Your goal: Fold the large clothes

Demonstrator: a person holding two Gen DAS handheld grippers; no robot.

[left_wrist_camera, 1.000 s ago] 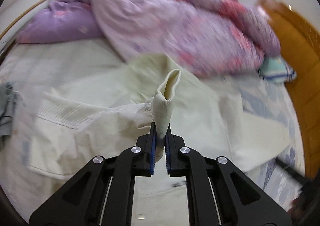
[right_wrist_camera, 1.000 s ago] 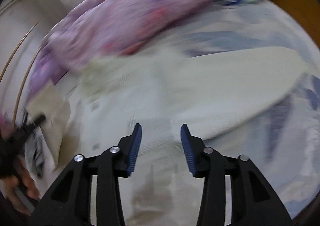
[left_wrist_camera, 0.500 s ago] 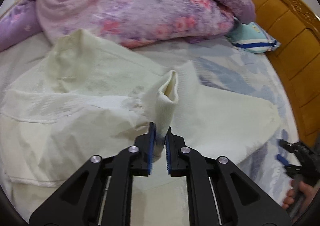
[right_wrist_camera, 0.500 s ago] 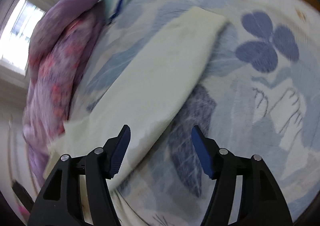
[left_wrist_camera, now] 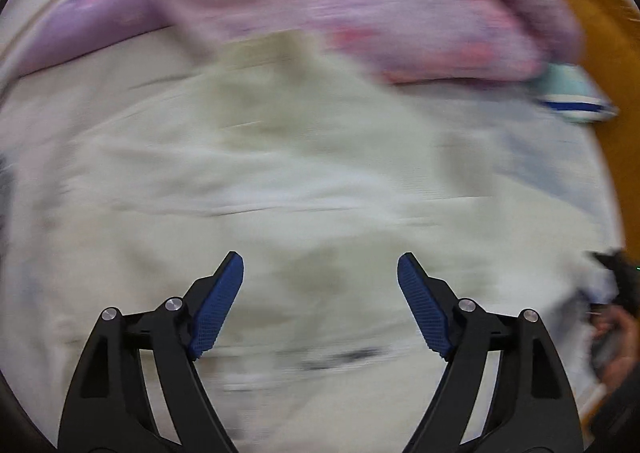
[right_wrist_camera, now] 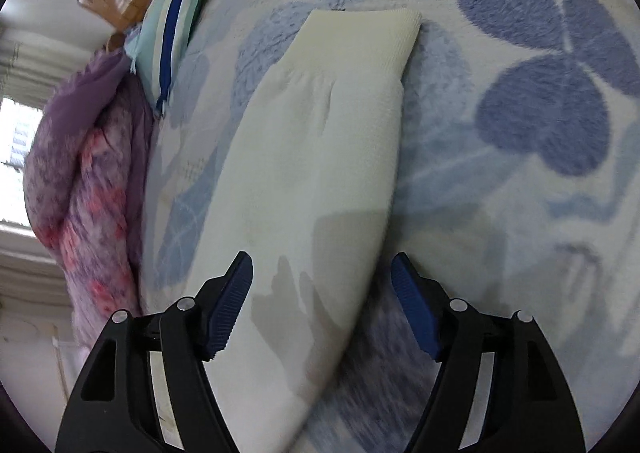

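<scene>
Floral bedding (right_wrist_camera: 520, 213) covers the bed, with a purple quilt (right_wrist_camera: 84, 181) heaped toward the wooden headboard (left_wrist_camera: 600, 65) and a striped pillow (right_wrist_camera: 172, 13) beside it. Across the bed lies the cream garment (left_wrist_camera: 300, 173), though the left view is smeared and I can only guess that its body is spread roughly flat. The left gripper (left_wrist_camera: 320, 305) hangs over it with jaws spread, holding nothing. The right gripper (right_wrist_camera: 322, 305), also spread, hovers above the sleeve (right_wrist_camera: 320, 157), which stretches out straight to its ribbed cuff (right_wrist_camera: 360, 37), probably laid out for folding inward. Bare bedding lies on both sides of the sleeve, leaving room to pinch its edge.
</scene>
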